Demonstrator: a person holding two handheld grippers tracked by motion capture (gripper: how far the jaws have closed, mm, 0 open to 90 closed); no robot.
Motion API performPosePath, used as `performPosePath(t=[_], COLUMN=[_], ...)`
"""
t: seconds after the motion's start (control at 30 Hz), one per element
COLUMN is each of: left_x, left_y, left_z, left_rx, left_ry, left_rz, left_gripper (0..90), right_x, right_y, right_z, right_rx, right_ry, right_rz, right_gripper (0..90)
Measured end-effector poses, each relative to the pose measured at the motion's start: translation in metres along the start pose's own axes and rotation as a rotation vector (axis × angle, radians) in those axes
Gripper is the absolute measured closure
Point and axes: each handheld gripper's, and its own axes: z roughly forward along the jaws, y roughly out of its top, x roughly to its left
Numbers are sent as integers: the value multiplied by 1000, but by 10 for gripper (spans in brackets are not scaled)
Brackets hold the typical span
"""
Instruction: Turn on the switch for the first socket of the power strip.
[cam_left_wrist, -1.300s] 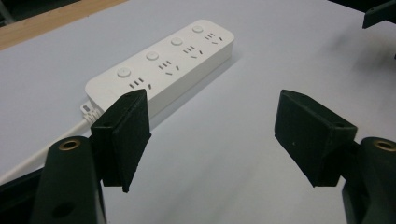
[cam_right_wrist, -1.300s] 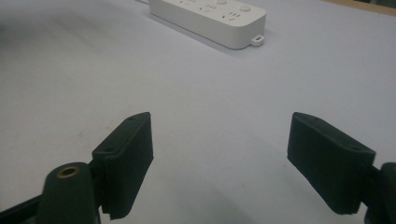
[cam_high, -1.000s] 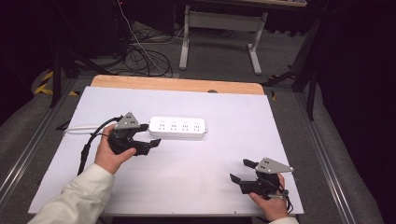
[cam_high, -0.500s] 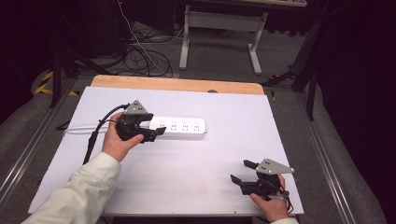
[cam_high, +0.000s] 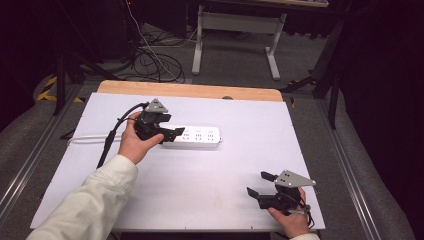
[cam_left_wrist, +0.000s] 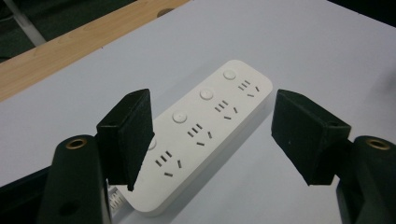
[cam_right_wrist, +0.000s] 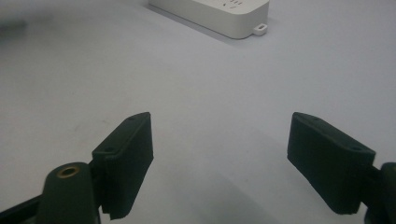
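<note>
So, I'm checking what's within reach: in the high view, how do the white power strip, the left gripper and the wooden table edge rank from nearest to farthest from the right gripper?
From the right gripper, at the near right:
1. Power strip, mid-table, up and to the left.
2. Left gripper, open over the strip's left end.
3. Wooden table edge, along the far side.
</note>
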Motion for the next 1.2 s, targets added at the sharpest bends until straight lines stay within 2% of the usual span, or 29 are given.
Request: performPosePath(t=[0.37,0.43,0.47,0.5,0.6,0.7,0.77,0.8,0.83,0.87,0.9,0.97,1.0,1.07,1.13,1.2], left_x=[0,2,2,3,8,13,16,17,19,21,23,27,29,30,33,34], left_y=[5,4,4,4,3,2,1,0,-1,-2,-2,-4,-5,-5,-7,-9], left_z=[15,16,17,17,20,24,27,28,30,31,33,36,41,43,47,51], left_rx=[21,28,26,28,43,61,74,80,80,80,78,81,94,98,114,130], left_ry=[13,24,28,34,22,30,51,68,67,62,56,54,51,48,64,71], left_rz=[3,4,-1,-5,-32,-53,-67,-66,-70,-76,-90,-104,-131,-136,-133,-158], left_gripper=[321,369,449,449,568,607,730,821,861,861,900,900,900,900,900,900], right_x=[0,0,0,0,1,1,1,1,1,1,1,1,1,1,1,1], right_y=[0,0,0,0,0,0,0,0,0,0,0,0,0,0,0,0], right_z=[0,0,0,0,-1,-1,-1,-1,-1,-1,-2,-2,-2,-2,-2,-2], right_rx=[0,-1,-1,-1,-3,-3,-3,-5,-6,-6,-6,-6,-5,-6,-8,-10], right_ry=[4,6,7,7,7,7,7,7,7,7,7,9,11,11,12,14], right_rz=[-4,-3,-3,-3,-2,-2,-3,-4,-4,-4,-5,-5,-5,-5,-3,-3], right_gripper=[232,232,233,233,234,236,237,238,238,238,238,237,238,237,238,239])
